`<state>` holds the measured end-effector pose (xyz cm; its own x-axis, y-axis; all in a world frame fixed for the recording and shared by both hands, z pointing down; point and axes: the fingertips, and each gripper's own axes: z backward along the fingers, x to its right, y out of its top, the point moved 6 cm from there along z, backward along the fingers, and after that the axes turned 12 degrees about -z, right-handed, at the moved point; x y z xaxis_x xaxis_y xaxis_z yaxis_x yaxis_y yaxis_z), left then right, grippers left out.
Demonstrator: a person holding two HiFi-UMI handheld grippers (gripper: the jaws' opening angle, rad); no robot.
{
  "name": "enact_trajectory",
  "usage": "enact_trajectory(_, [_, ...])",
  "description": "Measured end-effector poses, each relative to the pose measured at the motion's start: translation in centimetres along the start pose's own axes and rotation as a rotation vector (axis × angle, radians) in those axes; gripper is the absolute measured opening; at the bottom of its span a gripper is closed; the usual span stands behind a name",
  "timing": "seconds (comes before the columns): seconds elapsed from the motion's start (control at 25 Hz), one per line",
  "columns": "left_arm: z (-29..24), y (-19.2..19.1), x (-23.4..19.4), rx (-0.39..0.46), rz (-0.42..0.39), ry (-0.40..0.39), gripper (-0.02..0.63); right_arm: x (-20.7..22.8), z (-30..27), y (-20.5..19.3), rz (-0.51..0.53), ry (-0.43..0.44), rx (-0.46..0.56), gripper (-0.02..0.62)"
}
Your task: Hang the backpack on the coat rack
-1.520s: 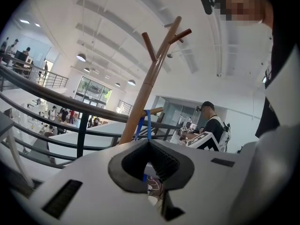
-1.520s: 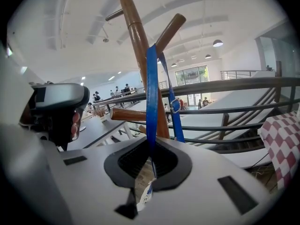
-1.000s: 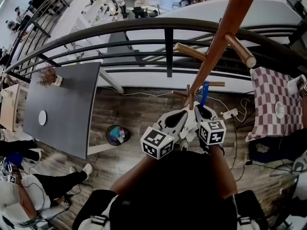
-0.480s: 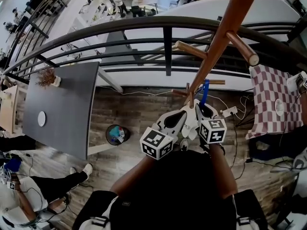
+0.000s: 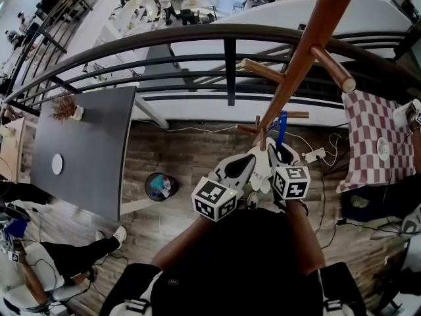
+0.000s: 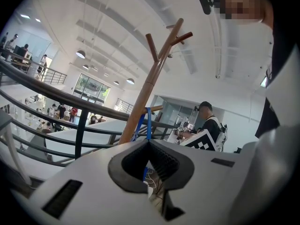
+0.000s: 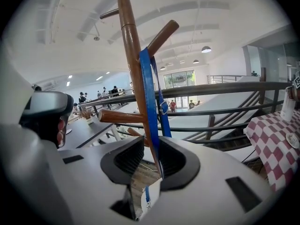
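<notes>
Where one strap [image 5: 281, 127] hangs, two tools [image 5: 255, 157] [image 5: 275, 149].

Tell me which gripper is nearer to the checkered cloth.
Right. The right gripper, whose jaws have just been opening with the blue strap between them, is left of the checkered cloth; the left gripper is farther left.

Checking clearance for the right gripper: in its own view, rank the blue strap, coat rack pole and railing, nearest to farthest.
1. blue strap: between the right gripper's jaws, which have just been opening.
2. coat rack pole: just behind the strap, left.
3. railing: behind the rack, across the background.
</notes>
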<state>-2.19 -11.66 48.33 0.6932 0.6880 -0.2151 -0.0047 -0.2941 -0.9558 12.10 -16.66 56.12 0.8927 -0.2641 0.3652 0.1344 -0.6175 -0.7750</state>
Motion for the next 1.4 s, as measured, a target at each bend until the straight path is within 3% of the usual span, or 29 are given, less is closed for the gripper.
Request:
enact_trajectory(0.72, [-0.2, 0.0, -0.2, -0.004, 0.013, -0.016, 0.006, 0.4, 0.4, 0.5, -0.024, -0.043, 0.032, 0.115])
enact_trajectory(1.4, [1.3, -0.6, -1.3, 0.015, 0.05, -0.027, 0.006, -0.1, 2.3, 0.2, -0.059, -0.136, 0.095, 0.114])
